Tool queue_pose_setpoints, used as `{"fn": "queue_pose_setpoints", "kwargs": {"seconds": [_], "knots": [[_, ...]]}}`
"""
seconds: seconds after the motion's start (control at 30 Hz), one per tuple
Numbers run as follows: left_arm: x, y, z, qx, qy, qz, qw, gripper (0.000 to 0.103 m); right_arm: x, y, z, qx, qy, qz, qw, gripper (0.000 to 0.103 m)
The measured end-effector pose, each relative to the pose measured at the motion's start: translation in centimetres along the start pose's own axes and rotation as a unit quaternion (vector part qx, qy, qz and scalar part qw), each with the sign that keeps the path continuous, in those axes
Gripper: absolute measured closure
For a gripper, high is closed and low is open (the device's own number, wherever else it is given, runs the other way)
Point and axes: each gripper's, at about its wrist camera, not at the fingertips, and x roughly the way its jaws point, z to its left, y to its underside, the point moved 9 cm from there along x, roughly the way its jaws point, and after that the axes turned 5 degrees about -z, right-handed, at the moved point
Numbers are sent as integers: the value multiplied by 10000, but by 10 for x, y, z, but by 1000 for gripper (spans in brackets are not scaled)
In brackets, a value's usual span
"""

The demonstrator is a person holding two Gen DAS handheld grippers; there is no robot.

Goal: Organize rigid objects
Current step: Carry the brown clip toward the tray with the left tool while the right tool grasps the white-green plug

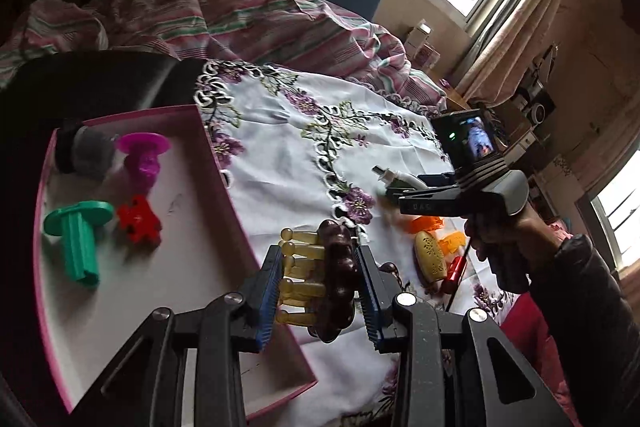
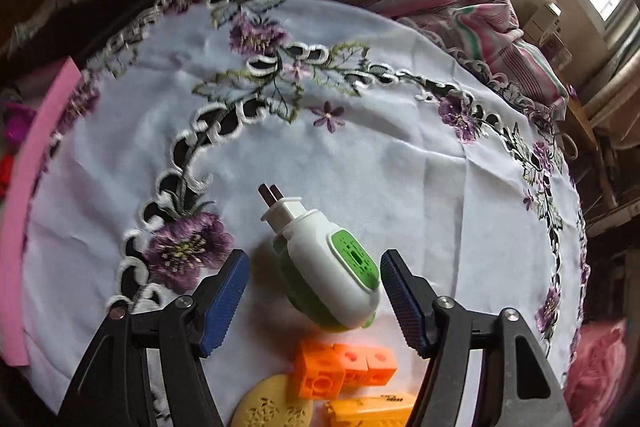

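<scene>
Pink-rimmed shallow cardboard tray [image 1: 224, 163] already holds plastic toys; a dark-beaded, amber-pegged massager [image 1: 320, 279] is pinched by the left gripper [image 1: 318, 291] above its edge, seemingly for lowering inside. A white-and-green plug-in vaporizer [image 2: 332, 267] on the cloth is straddled by the spread right gripper [image 2: 314, 303].

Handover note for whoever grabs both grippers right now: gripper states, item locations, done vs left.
Left gripper: shut on the massager, a dark beaded bar with amber pegs, at the pink tray's right rim, apparently not yet set inside.
Right gripper: open, fingers either side of the white-green plug-in device on the tablecloth, not touching it.
Done: green piece, red piece, magenta piece and grey roll lie in the tray.
Left: place the massager, then grasp the plug-in device; orange blocks, yellow oval case and yellow block remain on the cloth.
</scene>
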Motion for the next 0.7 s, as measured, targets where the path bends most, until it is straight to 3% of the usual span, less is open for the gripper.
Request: {"fn": "queue_pose_setpoints", "kwargs": {"seconds": [0.13,0.33,0.4,0.57,0.7], "knots": [[-17,6,20,-148,-121,-87,9998,67,-6,-2,-8,413,109,-252,9988,60],[-54,15,73,-527,-542,-314,9966,67,-54,-15,-5,1059,-91,-988,9894,60],[-65,19,92,-696,-686,-392,9944,67,-70,-18,4,1249,-356,-1228,9839,60],[-88,33,132,-1091,-999,-534,9876,67,-92,-16,56,1500,-1592,-1412,9655,60],[-98,41,144,-1204,-1124,-575,9847,67,-81,-6,99,1250,-1862,-1227,9668,60]]}}
